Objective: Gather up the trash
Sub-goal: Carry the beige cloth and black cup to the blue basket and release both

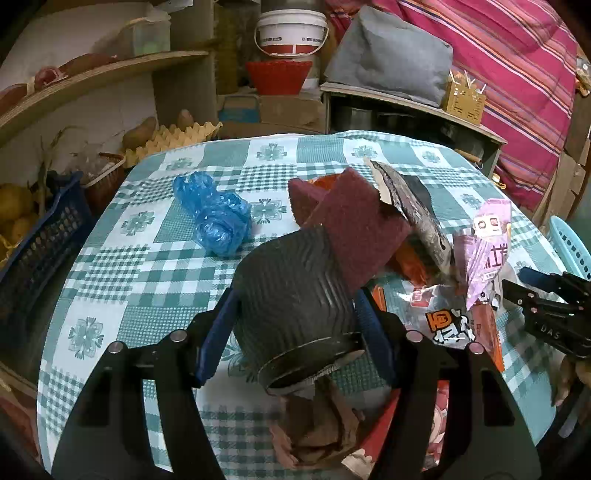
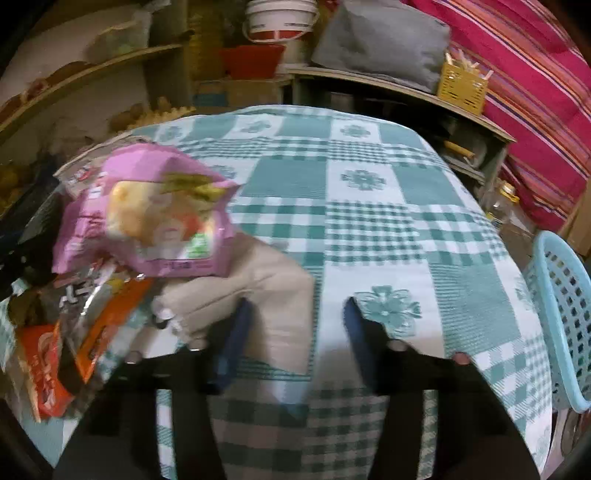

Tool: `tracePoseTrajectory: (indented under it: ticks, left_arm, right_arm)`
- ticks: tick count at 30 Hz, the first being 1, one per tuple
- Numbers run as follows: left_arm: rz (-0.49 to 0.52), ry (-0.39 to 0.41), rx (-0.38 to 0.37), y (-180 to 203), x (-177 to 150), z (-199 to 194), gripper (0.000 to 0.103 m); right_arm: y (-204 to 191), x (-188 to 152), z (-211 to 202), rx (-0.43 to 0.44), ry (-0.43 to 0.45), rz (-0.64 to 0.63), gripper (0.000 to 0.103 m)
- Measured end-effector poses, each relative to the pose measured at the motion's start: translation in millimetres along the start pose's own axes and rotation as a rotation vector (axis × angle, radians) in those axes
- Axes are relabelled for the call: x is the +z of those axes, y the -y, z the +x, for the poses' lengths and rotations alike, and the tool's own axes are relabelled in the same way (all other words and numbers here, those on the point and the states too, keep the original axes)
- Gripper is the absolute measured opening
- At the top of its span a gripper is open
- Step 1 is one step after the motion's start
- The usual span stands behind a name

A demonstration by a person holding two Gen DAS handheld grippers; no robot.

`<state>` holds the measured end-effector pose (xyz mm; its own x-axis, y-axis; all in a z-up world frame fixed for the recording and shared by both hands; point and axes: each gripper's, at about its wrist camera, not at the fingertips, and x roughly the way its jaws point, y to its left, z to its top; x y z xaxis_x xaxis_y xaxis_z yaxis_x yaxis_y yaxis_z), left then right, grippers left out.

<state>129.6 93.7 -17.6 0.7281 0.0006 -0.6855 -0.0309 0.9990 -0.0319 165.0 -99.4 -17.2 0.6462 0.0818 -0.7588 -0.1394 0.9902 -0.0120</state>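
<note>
Item: ribbed dark can, tilted above the checked table; rigid, light, dentable. Left gripper clamps its ribbed sides, best hold. Right gripper half-open, empty, beside a beige cloth.

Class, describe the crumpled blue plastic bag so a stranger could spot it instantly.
Start at the green-checked tablecloth. Left of the wrapper pile and the dark ribbed can, the blue plastic bag lies alone. It is the only translucent blue, crinkled lump there.

Cluttered home storeroom showing; checked cloth covering counter; potatoes sitting on shelf; striped quilt hanging; bucket standing behind.
</note>
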Motion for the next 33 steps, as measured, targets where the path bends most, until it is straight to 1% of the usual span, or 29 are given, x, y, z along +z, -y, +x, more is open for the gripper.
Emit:
tracePoseTrajectory:
  ticks: [1,2,4,5,8,10,14,16,20,23,25,28,33]
  left_arm:
    - [-0.001,0.002,0.001,0,0,-1,0.064]
    - [-0.004,0.005,0.001,-1,0,-2,0.064]
    - [-0.013,0.011,0.001,-3,0,-5,0.064]
    - [-0.018,0.012,0.0,-4,-1,-6,0.063]
    - [-0.021,0.02,0.002,-3,-2,-11,0.063]
    - [-0.01,0.028,0.012,1,-2,-14,0.063]
    - [0.007,0.049,0.032,8,2,-22,0.063]
    - [0.007,0.061,0.035,10,5,-29,0.063]
    - [-0.008,0.08,0.031,14,11,-40,0.063]
    - [-0.001,0.104,0.037,25,17,-49,0.063]
    - [-0.001,0.12,0.025,33,22,-56,0.063]
    - [0.018,0.152,-0.001,56,35,-66,0.063]
    - [0.083,0.195,-0.071,117,58,-75,0.063]
  right_arm:
    - [-3,-1,0,0.023,0.001,-0.01,0.029]
    - [-4,-2,-2,0.017,0.006,-0.015,0.028]
    - [-3,-3,-6,0.013,0.022,-0.017,0.016]
    - [1,-3,-9,0.022,0.03,-0.004,0.012]
    - [18,-1,-22,0.038,0.065,0.044,0.007]
    - [29,-1,-32,0.037,0.099,0.062,0.005]
    - [49,0,-52,0.005,0.159,0.08,0.005]
    - [63,0,-62,-0.001,0.185,0.109,0.005]
    - [88,-1,-81,-0.009,0.231,0.145,0.005]
    - [103,-2,-95,-0.012,0.273,0.153,0.005]
    - [111,-1,-104,-0.017,0.295,0.15,0.005]
    - [129,1,-120,-0.039,0.327,0.15,0.005]
    - [178,3,-140,-0.08,0.374,0.218,0.005]
